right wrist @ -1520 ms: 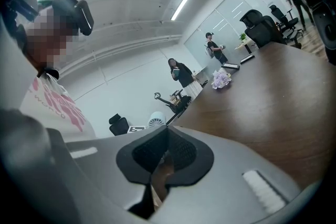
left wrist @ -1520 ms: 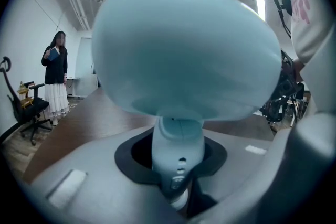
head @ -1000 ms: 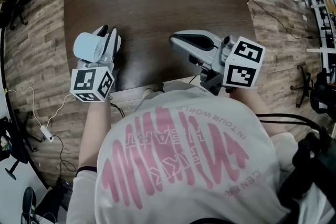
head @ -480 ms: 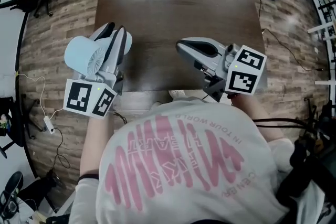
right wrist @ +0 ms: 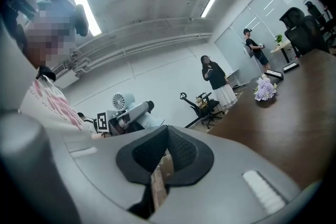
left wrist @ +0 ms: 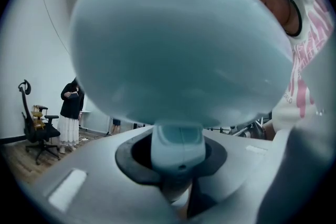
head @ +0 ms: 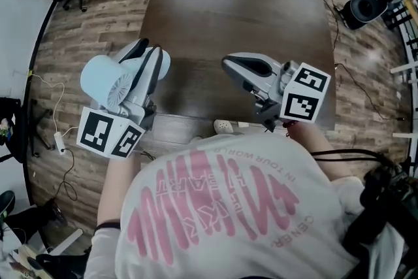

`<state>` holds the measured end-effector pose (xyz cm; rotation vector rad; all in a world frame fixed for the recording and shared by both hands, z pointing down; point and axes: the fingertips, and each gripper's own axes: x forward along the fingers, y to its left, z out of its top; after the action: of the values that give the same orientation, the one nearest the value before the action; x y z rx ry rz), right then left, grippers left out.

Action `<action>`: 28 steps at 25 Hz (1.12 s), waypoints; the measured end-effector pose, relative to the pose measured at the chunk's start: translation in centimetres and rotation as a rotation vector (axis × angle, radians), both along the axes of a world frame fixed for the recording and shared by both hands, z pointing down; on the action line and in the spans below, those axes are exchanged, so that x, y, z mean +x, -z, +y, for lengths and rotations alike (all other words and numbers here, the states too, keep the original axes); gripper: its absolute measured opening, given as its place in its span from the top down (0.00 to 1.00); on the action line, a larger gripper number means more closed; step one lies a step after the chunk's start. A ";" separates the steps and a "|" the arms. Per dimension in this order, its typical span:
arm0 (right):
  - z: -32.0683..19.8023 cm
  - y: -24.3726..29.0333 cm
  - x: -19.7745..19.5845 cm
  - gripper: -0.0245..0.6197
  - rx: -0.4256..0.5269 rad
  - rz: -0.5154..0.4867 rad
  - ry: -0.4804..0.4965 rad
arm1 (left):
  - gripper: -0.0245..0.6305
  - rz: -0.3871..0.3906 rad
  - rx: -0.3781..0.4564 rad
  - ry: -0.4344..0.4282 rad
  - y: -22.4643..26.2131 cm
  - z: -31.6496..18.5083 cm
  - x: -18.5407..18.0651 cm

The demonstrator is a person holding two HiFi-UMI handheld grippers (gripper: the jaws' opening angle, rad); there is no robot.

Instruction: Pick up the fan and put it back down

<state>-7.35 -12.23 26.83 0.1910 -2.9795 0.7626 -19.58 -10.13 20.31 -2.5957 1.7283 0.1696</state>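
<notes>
Beside the table (head: 228, 10), the left gripper (head: 149, 50) clamps the fan (head: 104, 75) by its neck, holding it clear; the right gripper (head: 230, 62) waits nearby, jaws together, empty.

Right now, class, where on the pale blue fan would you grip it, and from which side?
Grip the narrow stem of the fan, square on below the head, as the left claw does: it fits between the jaws; the bulging head looks too wide.
</notes>
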 end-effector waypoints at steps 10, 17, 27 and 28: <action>0.3 0.5 -0.1 0.95 0.015 0.014 0.024 | 0.78 0.021 -0.030 0.021 -0.4 1.7 0.0; -0.2 0.7 0.0 0.95 0.021 0.021 0.024 | 0.78 0.033 -0.057 0.033 -0.7 1.7 -0.2; -0.6 0.4 0.2 0.95 0.021 0.013 -0.002 | 0.78 0.030 -0.077 0.015 -1.7 1.3 -0.3; -0.7 0.4 0.2 0.95 0.024 0.012 -0.009 | 0.78 0.029 -0.076 0.010 -1.8 1.2 -0.3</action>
<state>-7.12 -12.89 26.46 0.2089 -2.9795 0.7248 -19.92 -8.94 22.10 -2.6498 1.7918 0.1444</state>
